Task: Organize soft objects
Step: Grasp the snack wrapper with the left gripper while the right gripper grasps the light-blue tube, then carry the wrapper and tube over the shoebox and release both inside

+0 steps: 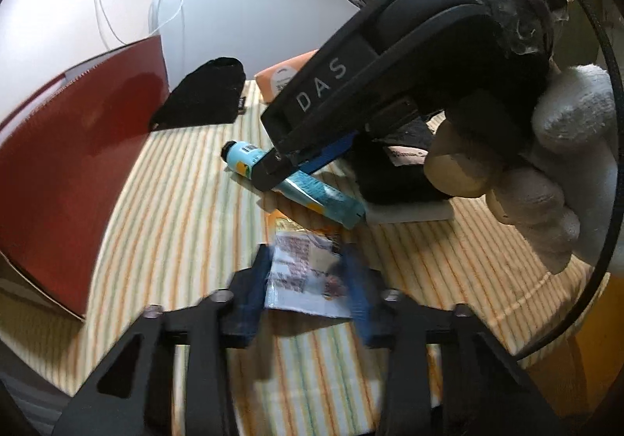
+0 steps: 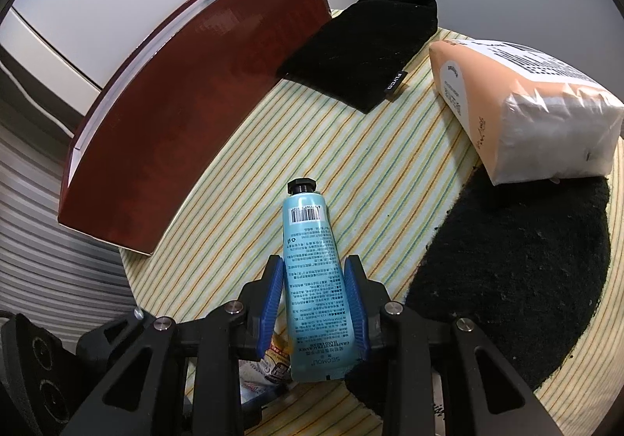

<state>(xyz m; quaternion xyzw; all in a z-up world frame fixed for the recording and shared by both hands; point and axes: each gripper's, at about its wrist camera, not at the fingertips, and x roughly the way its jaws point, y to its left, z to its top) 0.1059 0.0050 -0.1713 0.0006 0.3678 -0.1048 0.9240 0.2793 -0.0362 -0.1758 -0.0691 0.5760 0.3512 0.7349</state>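
A blue hand-cream tube (image 2: 310, 272) lies on the striped cloth, cap pointing away. My right gripper (image 2: 314, 299) straddles its lower half, blue pads close to or touching both sides. In the left wrist view the same tube (image 1: 296, 178) sits under the right gripper (image 1: 282, 167). My left gripper (image 1: 308, 280) has its fingers around a flat printed sachet (image 1: 308, 276); the view is blurred. A black pouch (image 2: 362, 50), an orange tissue pack (image 2: 518, 100) and a black soft item (image 2: 518, 280) lie around.
A dark red open box (image 2: 187, 112) stands at the left, also in the left wrist view (image 1: 74, 163). The striped cloth (image 2: 351, 171) covers the table. A gloved hand (image 1: 538, 178) holds the right gripper. A white slab (image 1: 409, 211) lies under a black item.
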